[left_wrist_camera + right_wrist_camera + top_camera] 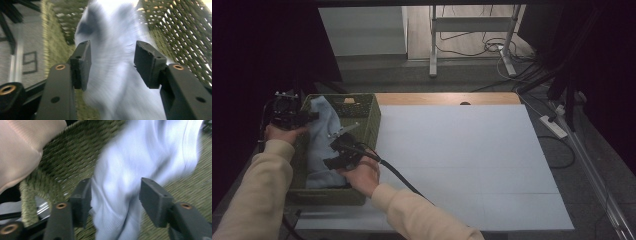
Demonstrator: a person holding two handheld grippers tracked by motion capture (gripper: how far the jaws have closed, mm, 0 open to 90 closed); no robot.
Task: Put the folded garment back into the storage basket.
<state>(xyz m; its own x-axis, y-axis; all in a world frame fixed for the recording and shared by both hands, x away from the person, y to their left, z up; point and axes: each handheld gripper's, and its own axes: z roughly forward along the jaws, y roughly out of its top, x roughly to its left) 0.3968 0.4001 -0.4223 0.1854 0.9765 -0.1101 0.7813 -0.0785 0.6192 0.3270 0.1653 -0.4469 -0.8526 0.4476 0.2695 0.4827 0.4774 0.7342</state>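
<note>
So there's one pale blue cloth point(319, 145) lying bunched up inside a single green woven basket point(367, 117), which sits at the left end of the table, partly on the big white sheet point(472, 160) that covers most of the top. Both of the person's grippers are down in the basket with it. The left gripper point(307, 117) is at the far left corner, jaws spread apart with the cloth point(112, 75) running between them; the pads don't look like they're pressing on it. The right gripper point(338, 150) is nearer the person, over the middle of the cloth, also parted wide: one pad sits right up against a fold point(117, 195), the other stands clear, so no real grip there either. Two cream sleeves come in from the bottom. No labels or writing I can read anywhere; both gripper views are pretty blurry. One white power strip point(553, 126) lies on the floor off to the right.
</note>
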